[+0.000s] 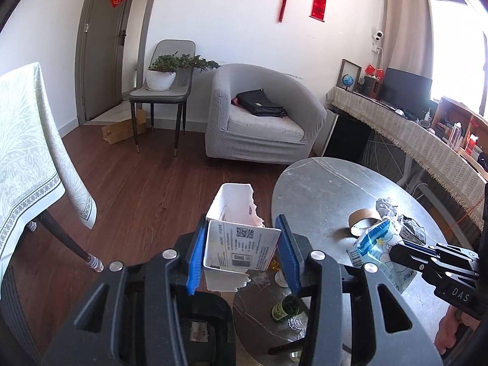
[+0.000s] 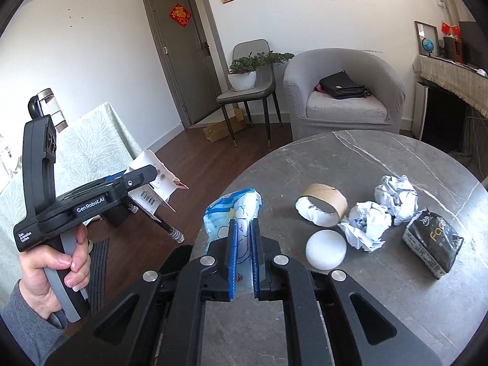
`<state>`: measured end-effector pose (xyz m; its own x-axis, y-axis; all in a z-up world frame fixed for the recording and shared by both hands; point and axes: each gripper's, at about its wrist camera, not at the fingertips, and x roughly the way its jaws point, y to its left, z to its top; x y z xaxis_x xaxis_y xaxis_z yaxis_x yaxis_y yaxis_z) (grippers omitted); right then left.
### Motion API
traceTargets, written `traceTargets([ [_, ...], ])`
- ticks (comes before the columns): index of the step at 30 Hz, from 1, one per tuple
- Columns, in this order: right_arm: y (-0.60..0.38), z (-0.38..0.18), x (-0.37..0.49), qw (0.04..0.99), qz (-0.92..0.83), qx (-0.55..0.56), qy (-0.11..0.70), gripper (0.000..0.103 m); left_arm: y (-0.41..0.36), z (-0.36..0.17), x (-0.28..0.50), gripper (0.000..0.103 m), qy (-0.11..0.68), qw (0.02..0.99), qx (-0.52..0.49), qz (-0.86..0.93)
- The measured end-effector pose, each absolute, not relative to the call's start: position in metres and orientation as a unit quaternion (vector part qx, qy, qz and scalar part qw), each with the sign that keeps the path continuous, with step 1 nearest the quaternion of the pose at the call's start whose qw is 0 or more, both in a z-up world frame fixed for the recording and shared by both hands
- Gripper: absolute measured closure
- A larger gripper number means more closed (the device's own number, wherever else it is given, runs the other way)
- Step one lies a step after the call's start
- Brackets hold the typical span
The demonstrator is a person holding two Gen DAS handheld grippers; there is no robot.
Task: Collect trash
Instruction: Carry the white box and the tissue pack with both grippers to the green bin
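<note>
Both pieces are lifted: the left hand-held gripper (image 1: 242, 253) clamps a torn box (image 1: 241, 244) beside the table (image 1: 323, 183), and the right hand-held gripper (image 2: 244, 259) pinches a blue wrapper (image 2: 231, 210) above its near edge. I judge this the carry-off step. Next comes finding a bin, which I cannot see, while the paper balls (image 2: 381, 210) wait on the table.

You have on the bench (image 2: 350, 158) two crumpled paper balls (image 2: 367, 228), one cardboard tape ring (image 2: 321, 206), one white ball (image 2: 326, 247) and one black packet (image 2: 433, 245).
</note>
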<state>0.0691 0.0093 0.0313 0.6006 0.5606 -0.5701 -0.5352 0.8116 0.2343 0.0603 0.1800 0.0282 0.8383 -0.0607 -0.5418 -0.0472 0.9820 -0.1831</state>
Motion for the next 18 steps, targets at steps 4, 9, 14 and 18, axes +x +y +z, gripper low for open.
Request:
traceTargets([
  [4, 0.037, 0.032, 0.065, 0.887, 0.332, 0.01, 0.32, 0.095, 0.199, 0.01, 0.051, 0.057, 0.304, 0.948, -0.096, 0.015],
  [9, 0.072, 0.029, 0.062, 0.876, 0.353, -0.009, 0.327, 0.095, 0.226, -0.009, 0.036, 0.057, 0.327, 0.937, -0.116, 0.034],
  [14, 0.1, 0.025, 0.056, 0.867, 0.368, -0.032, 0.335, 0.095, 0.243, -0.032, 0.028, 0.057, 0.36, 0.925, -0.117, 0.043],
  [18, 0.121, 0.014, 0.056, 0.858, 0.374, -0.042, 0.35, 0.095, 0.257, -0.051, 0.023, 0.057, 0.38, 0.916, -0.123, 0.05],
])
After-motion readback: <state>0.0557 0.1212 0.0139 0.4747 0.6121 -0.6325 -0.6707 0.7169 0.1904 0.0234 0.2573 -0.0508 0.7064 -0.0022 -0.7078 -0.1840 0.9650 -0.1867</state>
